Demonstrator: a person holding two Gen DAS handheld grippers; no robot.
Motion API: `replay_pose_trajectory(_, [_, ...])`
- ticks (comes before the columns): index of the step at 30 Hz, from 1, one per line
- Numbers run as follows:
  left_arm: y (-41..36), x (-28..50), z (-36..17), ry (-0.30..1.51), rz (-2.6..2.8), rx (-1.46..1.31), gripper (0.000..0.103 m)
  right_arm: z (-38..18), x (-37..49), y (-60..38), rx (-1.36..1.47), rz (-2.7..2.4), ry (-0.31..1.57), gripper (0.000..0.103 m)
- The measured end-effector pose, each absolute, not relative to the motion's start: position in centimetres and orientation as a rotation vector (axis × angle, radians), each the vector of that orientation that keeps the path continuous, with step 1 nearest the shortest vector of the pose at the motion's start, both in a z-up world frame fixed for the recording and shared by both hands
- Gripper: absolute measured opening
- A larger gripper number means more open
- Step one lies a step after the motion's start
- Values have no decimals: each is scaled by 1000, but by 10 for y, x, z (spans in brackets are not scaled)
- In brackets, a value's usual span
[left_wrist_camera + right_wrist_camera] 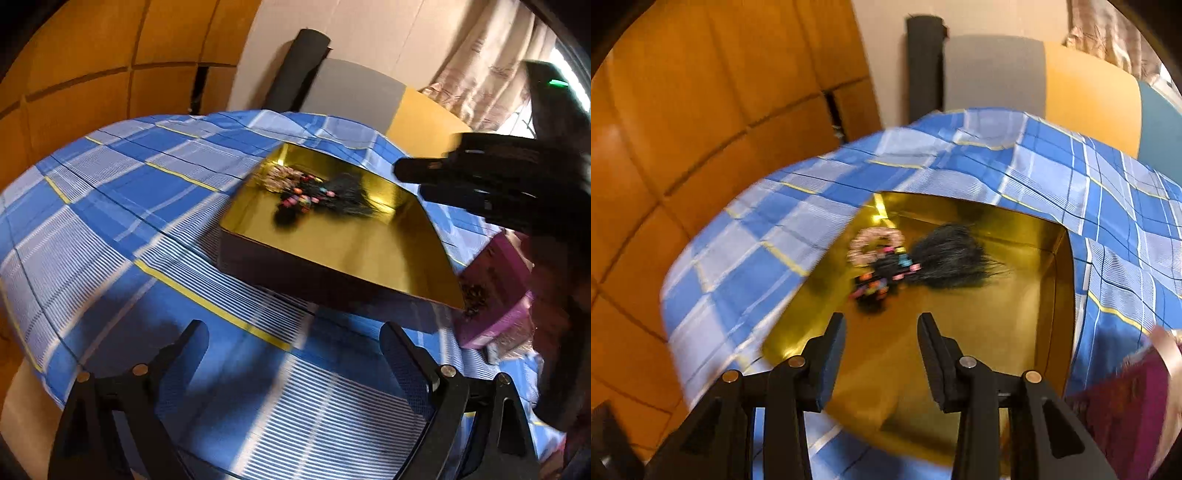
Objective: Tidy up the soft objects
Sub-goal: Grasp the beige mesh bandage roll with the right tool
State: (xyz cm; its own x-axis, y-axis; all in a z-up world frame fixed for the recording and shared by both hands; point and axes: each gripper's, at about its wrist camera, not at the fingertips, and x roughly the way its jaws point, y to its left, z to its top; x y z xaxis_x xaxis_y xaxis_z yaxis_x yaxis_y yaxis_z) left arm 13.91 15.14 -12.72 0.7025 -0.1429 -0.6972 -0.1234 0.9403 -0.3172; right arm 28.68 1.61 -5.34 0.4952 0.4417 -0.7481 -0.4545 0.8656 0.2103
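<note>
Already a few hair ties (875, 254) lay in the gold tray (997, 332), both grippers' (881, 325) fingers apart and empty, more perhaps waiting right.

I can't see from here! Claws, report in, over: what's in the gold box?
Both claws open, empty: left claw, right claw. Shiny gold box holds pink scrunchie, beaded black hair ties, black furry tuft. Nothing blocking.

Left tool (291, 343), black angular fingers with blue-faced pads and brass-coloured round pivot screws, right tool (881, 332) built alike, its black body in the left view carrying a small green light
</note>
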Motion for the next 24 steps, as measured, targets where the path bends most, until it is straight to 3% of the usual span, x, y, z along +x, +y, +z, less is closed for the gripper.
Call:
replay_pose_trajectory(10, [90, 117, -116, 766, -176, -206, 94, -25, 186, -75, 8, 567, 835, 40])
replay_pose_trajectory(24, [-36, 73, -109, 803, -531, -12, 96, -59, 122, -335, 288, 15, 929, 40])
